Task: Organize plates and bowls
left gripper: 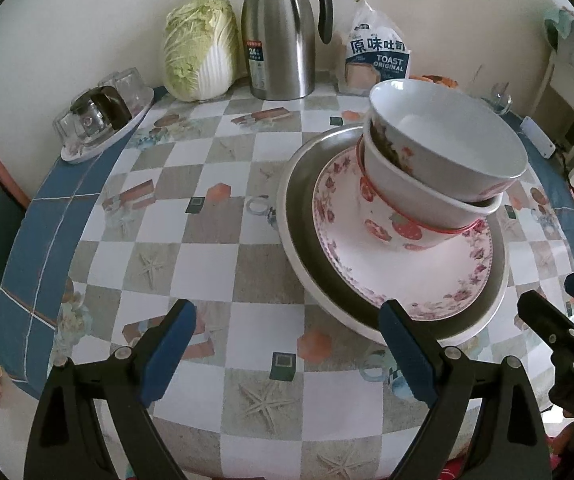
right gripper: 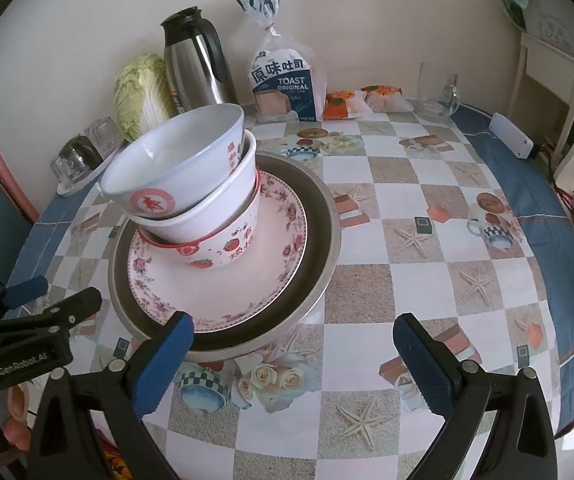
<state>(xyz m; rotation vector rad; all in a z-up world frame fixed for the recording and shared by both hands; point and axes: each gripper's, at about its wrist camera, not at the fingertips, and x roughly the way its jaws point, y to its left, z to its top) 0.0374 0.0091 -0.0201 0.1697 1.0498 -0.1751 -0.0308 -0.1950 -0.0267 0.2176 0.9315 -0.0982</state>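
On the left of the table [left gripper: 215,240], a small tray of glass cups [left gripper: 103,120] is seen near the edge, then a cabbage [left gripper: 201,48], a steel jug [left gripper: 283,40] and a bag of toast [left gripper: 377,54] along the wall. The dishes are stacked near the middle: a metal plate [right gripper: 323,236] at the bottom, a flowered plate [right gripper: 223,288] on it, then a strawberry bowl [right gripper: 227,248], a white bowl [right gripper: 215,212] and a top bowl [right gripper: 175,168] nested and tilted. The stack is probably heavy, hard, slippery and easy to break, so the metal plate's rim should be held from both sides. Further right, a glass mug [right gripper: 437,94] and snack packets [right gripper: 367,100] are kept well apart from it. The left gripper [left gripper: 287,344] is held wide open with nothing in it, its right finger just beside the metal plate's near rim. The right gripper [right gripper: 295,352] is also wide open and empty.
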